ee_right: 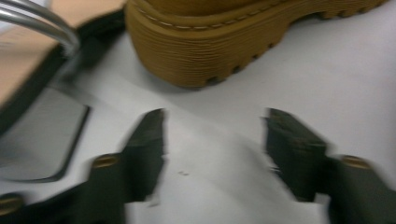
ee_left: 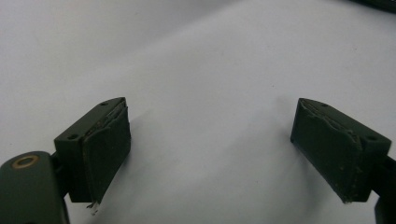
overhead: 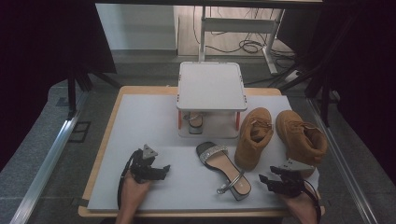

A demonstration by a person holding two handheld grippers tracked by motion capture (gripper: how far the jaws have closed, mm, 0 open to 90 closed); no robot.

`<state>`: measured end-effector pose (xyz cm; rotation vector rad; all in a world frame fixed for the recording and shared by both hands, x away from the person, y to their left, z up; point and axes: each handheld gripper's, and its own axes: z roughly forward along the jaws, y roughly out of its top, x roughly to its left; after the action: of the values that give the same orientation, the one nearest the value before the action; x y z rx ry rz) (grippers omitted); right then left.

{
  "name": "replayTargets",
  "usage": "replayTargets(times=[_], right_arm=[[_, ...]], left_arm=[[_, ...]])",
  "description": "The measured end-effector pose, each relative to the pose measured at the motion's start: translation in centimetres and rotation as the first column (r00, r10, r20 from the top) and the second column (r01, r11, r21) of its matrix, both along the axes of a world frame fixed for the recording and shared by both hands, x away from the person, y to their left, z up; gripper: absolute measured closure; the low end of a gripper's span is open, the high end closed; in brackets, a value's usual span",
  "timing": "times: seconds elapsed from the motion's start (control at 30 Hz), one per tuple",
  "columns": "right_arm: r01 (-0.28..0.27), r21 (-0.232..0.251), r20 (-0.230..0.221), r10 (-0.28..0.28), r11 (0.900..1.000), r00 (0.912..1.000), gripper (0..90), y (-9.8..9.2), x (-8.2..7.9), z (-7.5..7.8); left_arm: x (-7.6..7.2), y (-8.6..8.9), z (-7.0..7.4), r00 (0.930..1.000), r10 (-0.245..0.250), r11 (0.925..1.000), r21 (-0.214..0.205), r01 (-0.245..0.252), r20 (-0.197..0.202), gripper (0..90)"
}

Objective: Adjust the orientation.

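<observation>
Nearest the camera, the right gripper rests low at the near right corner of the white mat, its jaws apart with nothing between them but bare mat. Just ahead of its tips lies the black heeled sandal with a rhinestone strap and a silver ankle loop, flat on the mat, its heel end close to the left jaw but not touching. Beside it stands the tan lace-up boot with a ribbed sole, whose sole shows close ahead in the right gripper view. A second tan boot lies tilted to its right. Across the mat, the left gripper is held wide open over empty mat. Farther back stands a white two-tier shelf with another sandal beneath it.
</observation>
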<state>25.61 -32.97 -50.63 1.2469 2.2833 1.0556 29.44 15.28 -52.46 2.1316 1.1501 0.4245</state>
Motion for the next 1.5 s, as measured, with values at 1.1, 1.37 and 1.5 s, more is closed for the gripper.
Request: replayTargets(times=[1.1, 1.37, 1.5], right_arm=[[-0.282, 0.165, -0.058, 0.295, 0.9451, 0.9539, 89.7, 3.2, -3.4, -0.7], [-0.348, 0.17, -0.065, 0.363, 0.9218, 0.9294, 89.6, 5.4, -3.7, -0.9], [-0.362, 0.171, -0.066, 0.378, 0.9162, 0.9237, 89.6, 5.9, -3.9, -0.9]], left_arm=[[0.0, 0.0, 0.0, 1.0, 0.001, 1.0, 0.0, -0.001, 0.003, 12.3], [0.0, 0.0, 0.0, 1.0, 0.002, 1.0, -0.001, -0.002, 0.004, 12.3], [0.0, 0.0, 0.0, 1.0, 0.002, 1.0, -0.001, -0.002, 0.004, 12.4]])
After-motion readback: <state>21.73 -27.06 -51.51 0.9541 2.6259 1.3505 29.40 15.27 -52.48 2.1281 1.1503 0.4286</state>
